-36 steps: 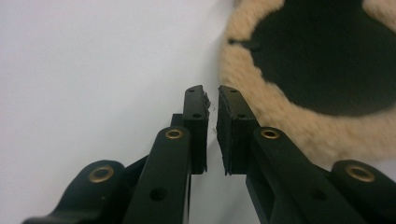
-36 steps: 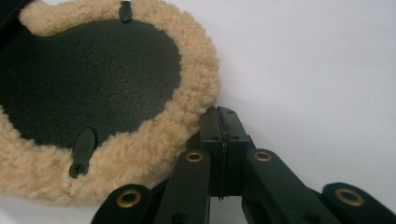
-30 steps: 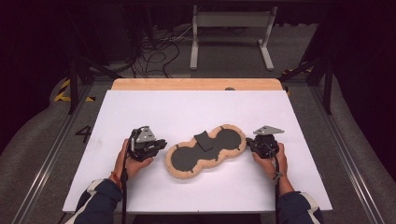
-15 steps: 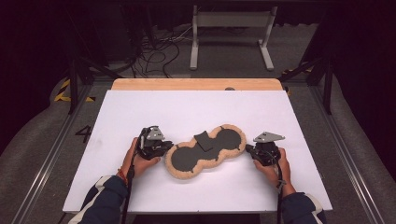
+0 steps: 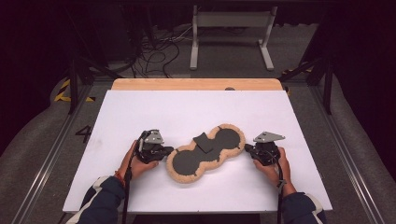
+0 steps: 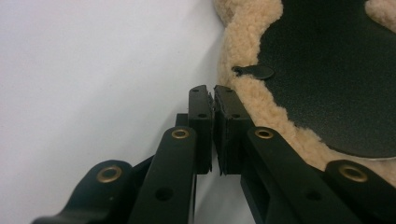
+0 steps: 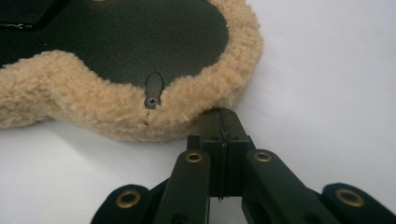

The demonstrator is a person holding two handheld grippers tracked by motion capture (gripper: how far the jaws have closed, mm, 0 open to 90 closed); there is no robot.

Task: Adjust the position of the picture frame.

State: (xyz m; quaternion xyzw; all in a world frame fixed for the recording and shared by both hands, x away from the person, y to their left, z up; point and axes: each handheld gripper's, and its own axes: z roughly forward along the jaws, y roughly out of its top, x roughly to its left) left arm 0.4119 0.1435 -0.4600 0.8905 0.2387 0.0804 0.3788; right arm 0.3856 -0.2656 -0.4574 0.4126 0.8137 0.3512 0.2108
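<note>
Fleece-edged pad (image 5: 205, 153) lies flat on the white bench (image 5: 140, 112) between the two tools, its long axis running diagonally. The left hand-held gripper (image 6: 212, 93) sits at the pad's near-left lobe with its jaws drawn almost together, a thin slit showing between them and nothing caught there; they have just been closing, and the tips rest beside the tan fleece rim. The right hand-held gripper (image 7: 219, 114) has its jaws pressed together, empty, with the tips just against the fleece at the pad's far-right lobe. The pad has a peanut outline: two round black panels joined at a narrow waist, ringed by curly tan fleece. A small black tab (image 7: 153, 88) with a screw overlaps the rim, and a dark square patch (image 5: 202, 141) lies across the waist.
</note>
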